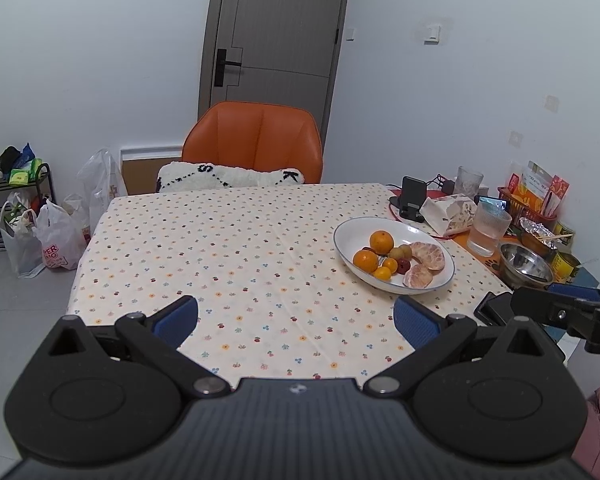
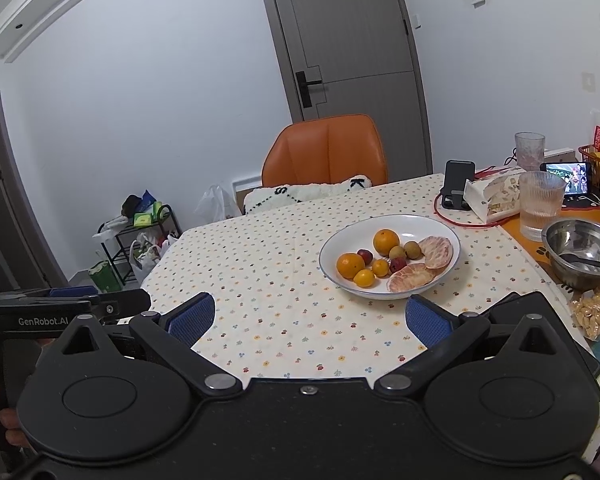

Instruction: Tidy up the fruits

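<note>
Right now both of your grippers hang above the near edge of the table point(image 1: 228, 240), which is covered by a dotted cloth, and neither one touches anything. Your left gripper point(image 1: 296, 318) has its blue-padded fingers spread wide apart with only tablecloth between them. Your right gripper point(image 2: 310, 316) is released the same way, jaws wide and holding nothing.

The fruit sits together in a white plate point(image 2: 340, 240) with a thin dark rim, on the right half of the table and beyond both grippers. In it, two larger oranges point(image 2: 386, 241) lie toward the left and far side, with two small kumquat-like fruits point(image 2: 365, 278) just in front of them. Two dark red fruits point(image 2: 397, 265) and two brownish-green round ones point(image 2: 413, 249) cluster in the middle. Two peeled citrus halves point(image 2: 436, 252) rest on the right and near side of the plate, close to the rim.

To the right of the plate stand a ribbed glass of water point(image 2: 540, 204) and a steel bowl point(image 2: 580, 240) with a utensil in it. A bag of nuts point(image 2: 596, 312) lies nearer you at the right edge. Across the table an orange chair point(image 1: 254, 138) faces you, a white cushion point(image 1: 228, 176) on its seat.
</note>
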{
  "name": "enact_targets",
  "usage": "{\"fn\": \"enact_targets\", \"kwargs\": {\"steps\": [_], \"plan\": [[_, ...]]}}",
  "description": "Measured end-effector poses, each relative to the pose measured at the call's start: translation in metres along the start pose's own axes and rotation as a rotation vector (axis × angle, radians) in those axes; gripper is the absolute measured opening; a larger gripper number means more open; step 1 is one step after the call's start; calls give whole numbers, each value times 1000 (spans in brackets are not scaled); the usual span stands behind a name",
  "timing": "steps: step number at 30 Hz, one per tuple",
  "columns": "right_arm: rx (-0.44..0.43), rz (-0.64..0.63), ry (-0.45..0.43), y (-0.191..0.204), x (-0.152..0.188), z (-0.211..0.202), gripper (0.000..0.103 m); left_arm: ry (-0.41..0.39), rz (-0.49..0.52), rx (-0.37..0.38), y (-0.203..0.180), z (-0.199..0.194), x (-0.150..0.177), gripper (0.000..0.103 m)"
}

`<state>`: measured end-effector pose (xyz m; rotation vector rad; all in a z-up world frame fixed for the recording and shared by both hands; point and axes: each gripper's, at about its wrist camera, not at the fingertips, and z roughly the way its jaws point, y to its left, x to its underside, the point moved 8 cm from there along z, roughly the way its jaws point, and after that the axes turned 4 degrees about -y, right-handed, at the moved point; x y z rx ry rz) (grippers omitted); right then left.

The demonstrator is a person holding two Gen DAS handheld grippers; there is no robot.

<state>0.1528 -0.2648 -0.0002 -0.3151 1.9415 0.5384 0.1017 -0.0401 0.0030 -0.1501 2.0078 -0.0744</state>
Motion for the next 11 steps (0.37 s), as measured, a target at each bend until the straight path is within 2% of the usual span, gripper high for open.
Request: {"fn": "enact_targets", "kwargs": {"steps": [11], "plan": [[2, 0, 4, 0, 1, -1, 103, -2, 8, -1, -3, 0, 0, 103]]}}
